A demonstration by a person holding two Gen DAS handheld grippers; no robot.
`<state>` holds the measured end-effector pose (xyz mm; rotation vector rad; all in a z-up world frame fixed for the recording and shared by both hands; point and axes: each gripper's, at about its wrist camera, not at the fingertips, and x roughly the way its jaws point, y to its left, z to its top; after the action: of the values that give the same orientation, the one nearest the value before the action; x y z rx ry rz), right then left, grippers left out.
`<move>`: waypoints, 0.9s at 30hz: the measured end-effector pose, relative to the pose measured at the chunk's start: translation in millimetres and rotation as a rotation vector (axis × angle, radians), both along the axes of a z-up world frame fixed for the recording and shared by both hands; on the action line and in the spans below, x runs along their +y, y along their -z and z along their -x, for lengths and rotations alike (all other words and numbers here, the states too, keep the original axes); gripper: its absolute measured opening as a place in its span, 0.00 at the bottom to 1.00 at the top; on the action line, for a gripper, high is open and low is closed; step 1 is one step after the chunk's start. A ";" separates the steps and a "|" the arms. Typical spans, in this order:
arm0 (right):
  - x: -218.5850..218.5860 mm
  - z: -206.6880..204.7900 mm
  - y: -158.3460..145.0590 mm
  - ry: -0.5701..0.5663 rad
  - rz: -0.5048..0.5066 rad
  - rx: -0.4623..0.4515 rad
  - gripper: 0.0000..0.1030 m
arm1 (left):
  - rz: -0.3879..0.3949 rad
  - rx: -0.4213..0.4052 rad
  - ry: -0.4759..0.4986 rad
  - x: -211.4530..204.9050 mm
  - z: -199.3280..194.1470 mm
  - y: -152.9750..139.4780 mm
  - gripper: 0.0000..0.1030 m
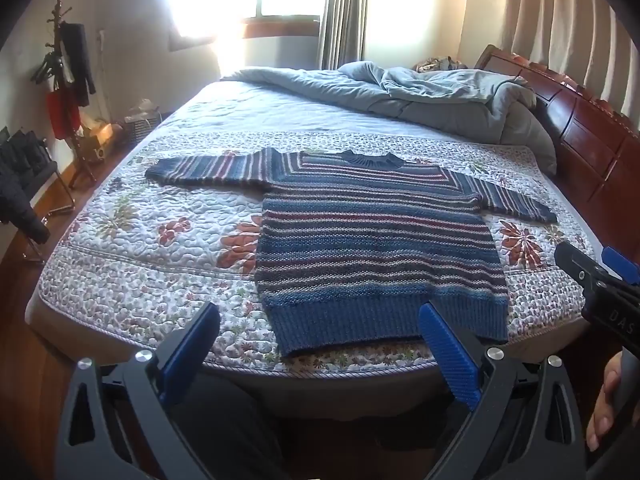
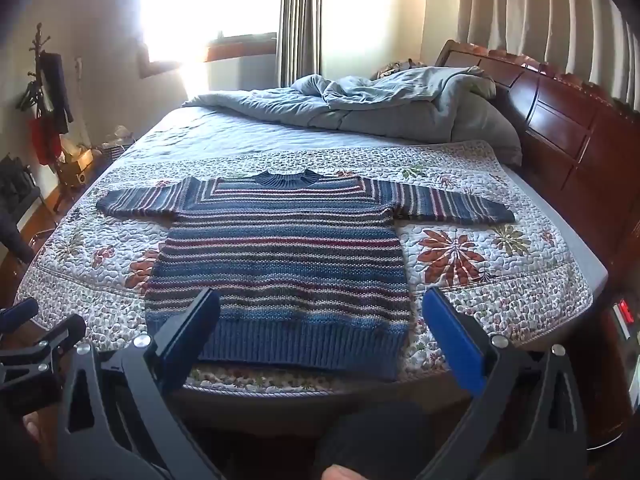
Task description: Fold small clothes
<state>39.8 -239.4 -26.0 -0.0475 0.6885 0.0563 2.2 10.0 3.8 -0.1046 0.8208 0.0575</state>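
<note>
Striped sweater [image 2: 280,264] flat on quilt [image 2: 480,280], unfolded.

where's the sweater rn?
The striped sweater lies flat, sleeves spread, on the floral quilt at the bed's near edge, ahead of both open grippers; the grey duvet is bunched beyond it.

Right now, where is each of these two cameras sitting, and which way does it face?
Left wrist view: on the left gripper, jaws open, looking down across the floral quilted bed at the blue striped knitted sweater; the right gripper and a hand show at right.
Right wrist view: on the right gripper, jaws open, facing the same sweater; the left gripper shows at left.
Shared: sweater, bed, grey duvet, wooden headboard.
</note>
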 end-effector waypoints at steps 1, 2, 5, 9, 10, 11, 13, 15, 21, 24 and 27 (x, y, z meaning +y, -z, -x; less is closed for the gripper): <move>-0.5 0.2 0.1 0.000 -0.001 -0.001 0.98 | -0.002 -0.001 0.000 -0.7 0.3 -0.7 0.97; -0.5 0.0 0.0 0.000 0.000 -0.001 0.98 | -0.008 -0.004 -0.002 -6.1 1.5 -2.5 0.97; -1.5 3.7 -3.4 -0.004 -0.002 -0.005 0.98 | -0.012 -0.007 -0.003 -6.8 1.9 -4.4 0.97; -2.7 3.4 -5.7 -0.006 -0.002 -0.005 0.98 | -0.013 -0.008 -0.002 -6.9 2.0 -4.6 0.97; -2.6 3.3 -6.4 -0.006 -0.001 -0.005 0.98 | -0.014 -0.008 -0.003 -6.9 2.1 -4.6 0.97; -3.0 3.5 -6.4 -0.007 -0.002 -0.005 0.98 | -0.015 -0.008 -0.003 -6.8 2.2 -4.9 0.97; -2.6 3.6 -7.4 -0.005 -0.002 -0.007 0.98 | -0.015 -0.010 -0.004 -7.0 2.6 -4.7 0.97; -2.7 3.7 -7.8 -0.007 -0.003 -0.006 0.98 | -0.014 -0.010 -0.004 -7.3 3.3 -4.8 0.97; -2.2 4.2 -7.9 -0.006 -0.002 -0.008 0.98 | -0.014 -0.009 -0.004 -6.1 3.0 -5.4 0.97; -2.6 4.7 -9.1 -0.005 -0.003 -0.010 0.98 | -0.016 -0.009 -0.004 -6.0 3.8 -5.5 0.97; -3.5 3.9 -7.3 -0.003 -0.005 -0.007 0.98 | -0.019 -0.010 -0.006 -6.1 4.8 -5.6 0.97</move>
<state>35.9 -242.9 -18.8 -0.0439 0.6816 0.0606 -2.6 3.9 9.4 -0.0896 0.8099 0.0702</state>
